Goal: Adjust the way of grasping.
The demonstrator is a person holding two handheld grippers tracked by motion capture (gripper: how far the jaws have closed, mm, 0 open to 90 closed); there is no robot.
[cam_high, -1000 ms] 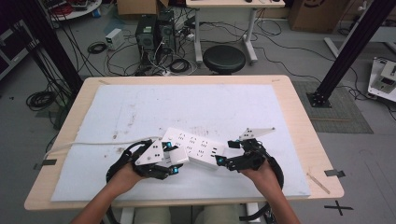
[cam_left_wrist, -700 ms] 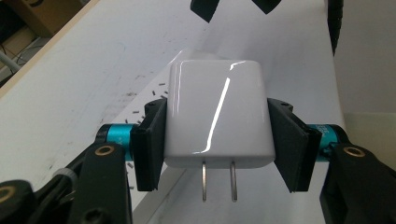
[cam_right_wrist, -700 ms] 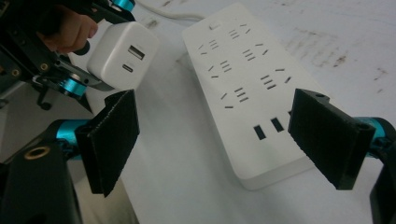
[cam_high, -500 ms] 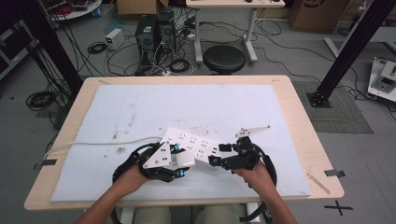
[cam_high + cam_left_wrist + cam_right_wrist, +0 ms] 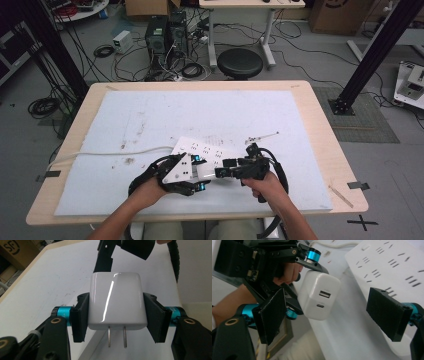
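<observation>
My left gripper [image 5: 117, 315] is shut on a white wall charger [image 5: 116, 301], its pads pressing both sides, with the two prongs pointing back at this camera. In the high view the left gripper [image 5: 200, 173] holds the charger [image 5: 206, 173] low over the near middle of the mat, beside a white power strip [image 5: 210, 149]. My right gripper [image 5: 223, 169] faces it from the right. The right gripper [image 5: 330, 313] stands open. Just beyond its pads [image 5: 272, 315] is the charger [image 5: 319, 293], USB ports toward me, with the power strip [image 5: 392, 267] to the right.
The strip's white cable [image 5: 100, 154] runs left off the pale mat [image 5: 200, 110]. Small metal bits [image 5: 261, 137] lie behind the right gripper. The wooden table edge [image 5: 200, 218] is close to both hands. A round stool [image 5: 240, 62] stands beyond the table.
My left gripper has carried the charger to the right, closer to the right gripper. The right hand has stayed about where it was.
</observation>
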